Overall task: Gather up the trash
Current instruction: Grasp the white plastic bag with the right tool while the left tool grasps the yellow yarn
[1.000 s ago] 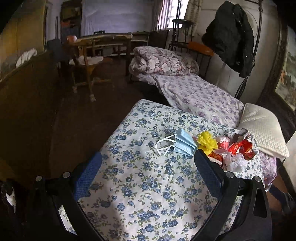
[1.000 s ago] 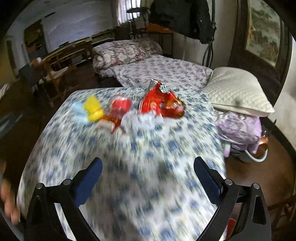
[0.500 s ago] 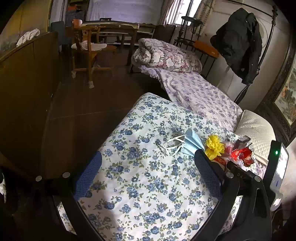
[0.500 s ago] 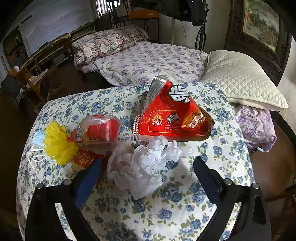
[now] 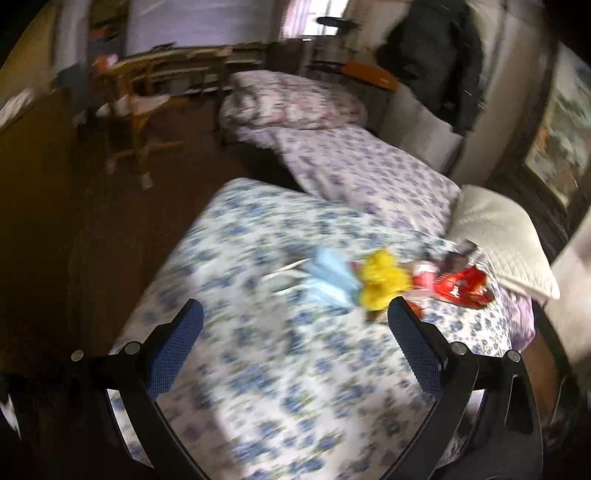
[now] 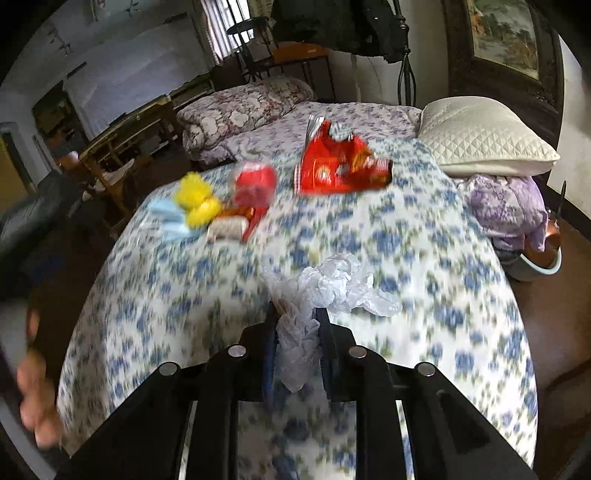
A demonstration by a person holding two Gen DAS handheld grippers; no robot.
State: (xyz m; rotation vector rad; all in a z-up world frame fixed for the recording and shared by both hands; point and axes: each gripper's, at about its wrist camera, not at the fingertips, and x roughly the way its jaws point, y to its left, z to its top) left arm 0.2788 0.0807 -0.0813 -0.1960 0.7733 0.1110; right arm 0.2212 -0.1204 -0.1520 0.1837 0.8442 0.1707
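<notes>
Now the right gripper (image 6: 297, 325) is clamped on the crumpled white plastic bag (image 6: 332, 286), where half a second ago its jaws stood wide with the bag lying loose between them on the cloth — so the first piece of trash is in hand, and the bag, its bulk spilling out past the fingertips on the near side of the surface, looks ready to be lifted or shaken open as a sack for the rest. The left gripper (image 5: 291, 325) holds nothing; its blue-padded jaws are spread wide above bare cloth, as they were a second ago. The other trash sits in a cluster toward the far side: a red snack wrapper (image 6: 338, 166) at far right, a clear cup with red inside (image 6: 255, 182) to its left, a yellow pompom-like thing (image 6: 197, 201) and a pale blue face mask (image 6: 168, 218) further left, with a small red-and-white packet (image 6: 236, 223) just near of the cup. All of it rests on a blue-flowered cloth (image 6: 424, 258) over a rounded surface. Beyond lies a bed with a purple-flowered sheet (image 5: 362, 166), a rolled quilt (image 6: 240, 110) at its far end and a white quilted pillow (image 6: 484, 136) at right; a dark coat (image 5: 439, 55) hangs by the wall, a framed painting (image 6: 506, 33) is at far right, and wooden chairs (image 5: 144, 110) stand on the dark floor at far left. Both views are blurred.
</notes>
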